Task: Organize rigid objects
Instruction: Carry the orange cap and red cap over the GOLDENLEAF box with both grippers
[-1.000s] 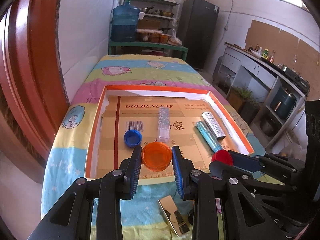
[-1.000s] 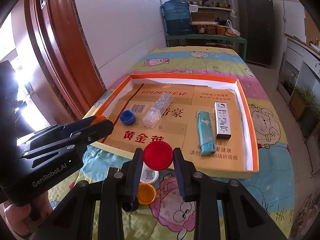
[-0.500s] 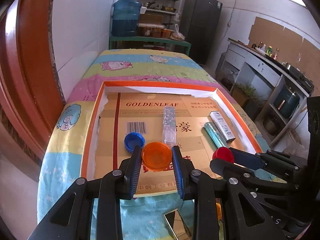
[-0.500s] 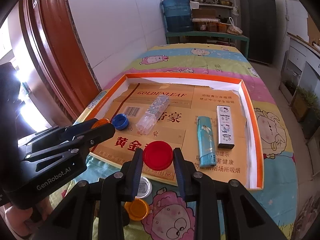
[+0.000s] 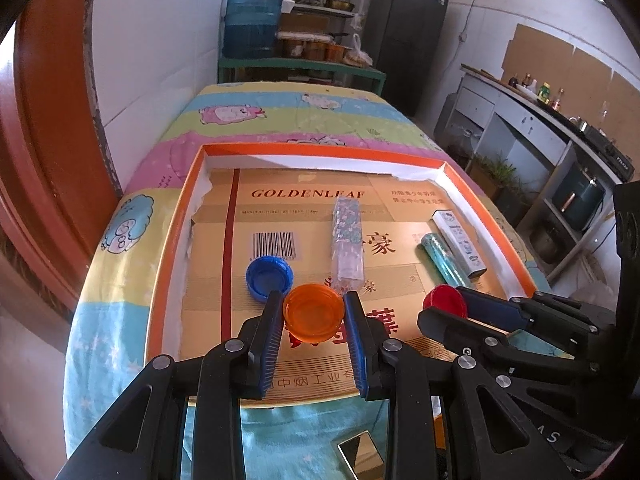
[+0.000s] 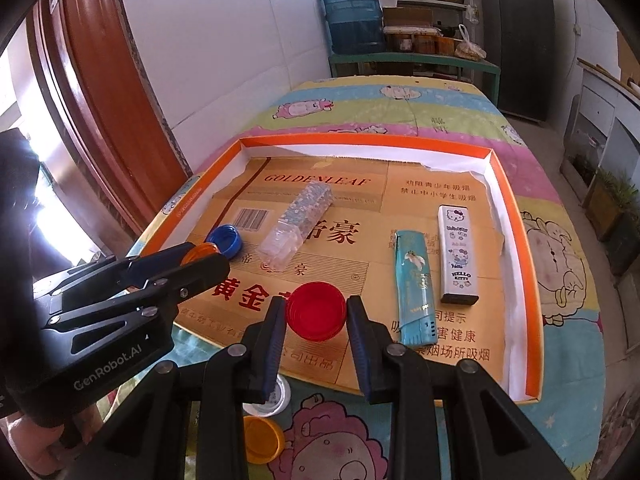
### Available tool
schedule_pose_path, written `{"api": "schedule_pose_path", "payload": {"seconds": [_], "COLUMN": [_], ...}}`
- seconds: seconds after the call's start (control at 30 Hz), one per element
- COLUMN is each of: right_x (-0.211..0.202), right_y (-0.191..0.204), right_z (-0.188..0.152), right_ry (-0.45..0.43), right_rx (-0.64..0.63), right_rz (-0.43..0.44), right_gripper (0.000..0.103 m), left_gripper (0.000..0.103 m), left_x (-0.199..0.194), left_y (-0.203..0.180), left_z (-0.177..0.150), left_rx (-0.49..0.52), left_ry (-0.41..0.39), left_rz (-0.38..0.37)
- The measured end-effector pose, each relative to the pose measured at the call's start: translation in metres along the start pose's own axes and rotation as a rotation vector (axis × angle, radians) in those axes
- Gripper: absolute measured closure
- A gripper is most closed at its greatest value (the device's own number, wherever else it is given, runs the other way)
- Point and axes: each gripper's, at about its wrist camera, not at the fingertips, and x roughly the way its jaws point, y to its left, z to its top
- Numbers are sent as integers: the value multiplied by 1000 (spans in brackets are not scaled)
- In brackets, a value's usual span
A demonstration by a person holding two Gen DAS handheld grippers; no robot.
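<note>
My left gripper [image 5: 313, 316] is shut on an orange cap [image 5: 314, 312] and holds it over the near part of the orange-rimmed box lid [image 5: 176, 240], just right of a blue cap [image 5: 269, 273]. My right gripper [image 6: 316, 318] is shut on a red cap [image 6: 316, 310], over the lid's near edge. The red cap also shows in the left wrist view [image 5: 445, 302]. Inside the lid lie a clear patterned lighter [image 6: 298, 224], a teal lighter [image 6: 414, 282] and a white Hello Kitty lighter [image 6: 458, 252].
The lid rests on a table with a cartoon cloth [image 6: 560, 248]. On the cloth near me lie a white cap [image 6: 276, 398], a yellow-orange cap [image 6: 262, 444] and a shiny metal lighter [image 5: 362, 454]. A wall and red door frame [image 6: 100, 92] stand to the left.
Both grippers have moved forward over the box lid with their caps still held. The orange cap is now beside the blue cap; the red cap is over the lid's floor.
</note>
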Motion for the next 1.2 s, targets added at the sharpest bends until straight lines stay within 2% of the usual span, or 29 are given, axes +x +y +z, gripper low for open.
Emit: {"api": "schedule_pose_path", "payload": {"seconds": [0.93, 1.2], "right_x": [23, 24], "right_y": [-5, -5], "right_z": [2, 2], "right_ry": [35, 34], "right_rx": [-1, -6], "right_rz": [-17, -22], "right_gripper": [72, 72], "left_gripper": [72, 72], "left_x": [25, 26], "left_y": [0, -1], "left_z": [-2, -3], "left_rx": [10, 20], "left_ry": [63, 58], "left_rz": [18, 23]}}
